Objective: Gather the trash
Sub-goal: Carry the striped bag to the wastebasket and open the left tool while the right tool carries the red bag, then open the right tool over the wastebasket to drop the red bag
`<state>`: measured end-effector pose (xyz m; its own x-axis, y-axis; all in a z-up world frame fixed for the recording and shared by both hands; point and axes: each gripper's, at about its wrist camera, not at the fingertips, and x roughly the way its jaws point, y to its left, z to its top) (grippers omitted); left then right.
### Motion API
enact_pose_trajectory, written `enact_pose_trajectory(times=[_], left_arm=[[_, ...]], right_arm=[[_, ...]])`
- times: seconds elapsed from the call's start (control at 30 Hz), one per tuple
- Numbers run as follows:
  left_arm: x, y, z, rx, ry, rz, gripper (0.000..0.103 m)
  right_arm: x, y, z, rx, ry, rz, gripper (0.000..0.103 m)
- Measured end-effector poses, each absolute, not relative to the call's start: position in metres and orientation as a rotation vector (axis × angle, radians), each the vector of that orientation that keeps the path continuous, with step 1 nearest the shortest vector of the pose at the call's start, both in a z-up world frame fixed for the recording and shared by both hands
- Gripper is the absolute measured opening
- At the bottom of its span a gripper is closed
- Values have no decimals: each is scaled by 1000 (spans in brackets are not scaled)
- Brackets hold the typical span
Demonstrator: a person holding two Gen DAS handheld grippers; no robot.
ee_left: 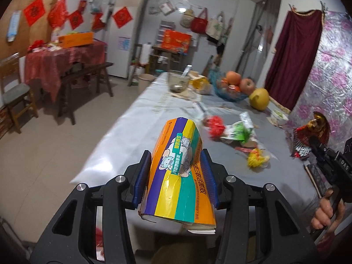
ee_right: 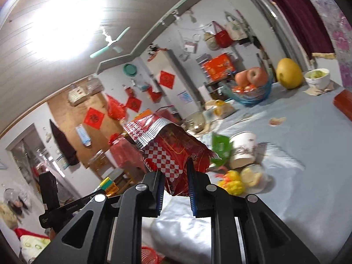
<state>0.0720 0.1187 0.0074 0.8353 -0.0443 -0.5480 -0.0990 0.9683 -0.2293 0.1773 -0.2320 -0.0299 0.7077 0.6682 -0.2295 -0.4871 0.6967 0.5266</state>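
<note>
A flattened cardboard carton striped in orange, purple, yellow and teal (ee_left: pixel 179 171) is pinched between the blue pads of the left tool (ee_left: pixel 176 176) and held above the near edge of the grey-clothed worktop (ee_left: pixel 136 118); it is judged light and stiff, creased already, and best gripped across its narrow sides. A crumpled red foil snack bag with a white check pattern (ee_right: pixel 173 151) is pinched at its lower edge by the right tool (ee_right: pixel 175 193); it is judged very light, soft and slippery. More litter is left near the worktop's middle: a green wrapper (ee_left: pixel 239 129), yellow scraps (ee_left: pixel 256 157) and a tipped white paper cup (ee_right: pixel 243 150). The carton's underside is hidden, no bin can be made out, and the red object (ee_right: pixel 149 255) below the worktop is cut off.
</note>
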Motion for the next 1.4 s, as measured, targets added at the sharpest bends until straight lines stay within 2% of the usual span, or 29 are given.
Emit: enact_pose_trajectory(times=[0.4, 0.93, 0.97, 1.0, 1.1, 1.4], left_arm=[[-21, 218, -35, -320, 681, 253, 46], [-50, 301, -170, -399, 928, 312, 49], [-50, 306, -177, -410, 943, 312, 55], [-50, 309, -182, -415, 954, 317, 67], [-55, 319, -188, -430, 956, 326, 84], [-79, 358, -156, -410, 834, 464, 94]], right_arm=[[136, -193, -18, 388, 449, 763, 19], [93, -77, -34, 214, 628, 879, 19], [89, -67, -34, 195, 634, 882, 19], [87, -61, -35, 182, 640, 886, 20], [81, -31, -42, 134, 679, 906, 20], [58, 71, -83, -24, 853, 1024, 20]])
